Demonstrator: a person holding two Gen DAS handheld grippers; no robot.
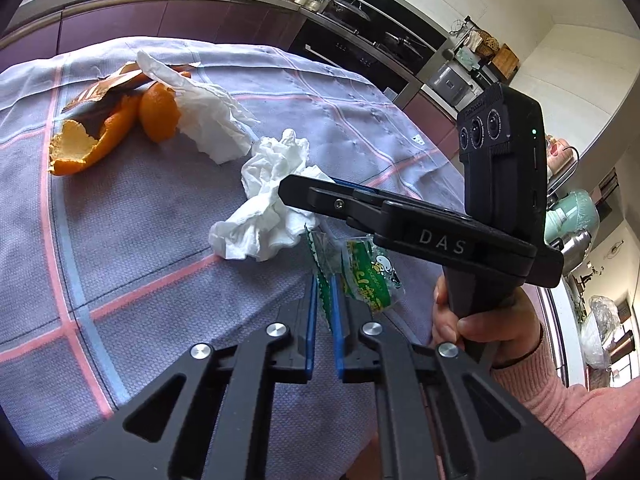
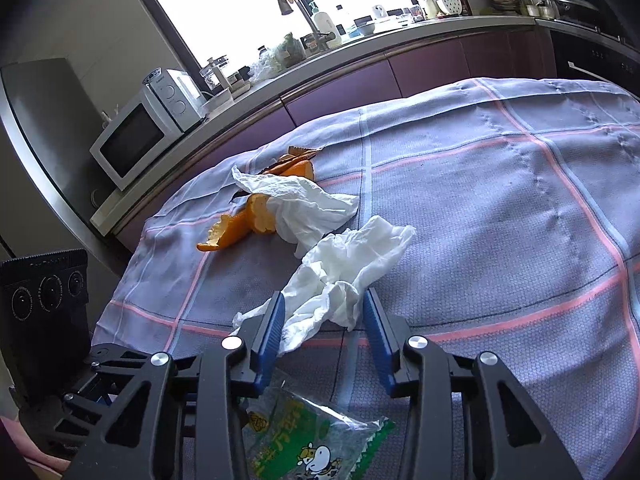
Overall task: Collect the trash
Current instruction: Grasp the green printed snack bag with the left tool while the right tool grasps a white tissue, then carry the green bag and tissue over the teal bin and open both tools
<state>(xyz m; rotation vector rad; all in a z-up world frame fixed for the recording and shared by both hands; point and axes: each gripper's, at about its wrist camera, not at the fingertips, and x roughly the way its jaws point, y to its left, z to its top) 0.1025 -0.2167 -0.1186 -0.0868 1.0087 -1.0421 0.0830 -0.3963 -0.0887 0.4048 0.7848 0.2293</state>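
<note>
A green and clear plastic wrapper lies on the checked tablecloth, and my left gripper is shut on its serrated edge. The same wrapper shows under my right gripper. A crumpled white tissue sits between the right gripper's blue pads, which touch it on both sides. In the left wrist view the right gripper reaches over that tissue, held by a hand. Farther back lie orange peels, a flatter tissue and a brown wrapper.
A purple-fronted kitchen counter runs behind the table, with a microwave on a lower shelf at the left. An oven stands at the far right. The cloth's right part holds nothing. The table edge is near the left gripper's body.
</note>
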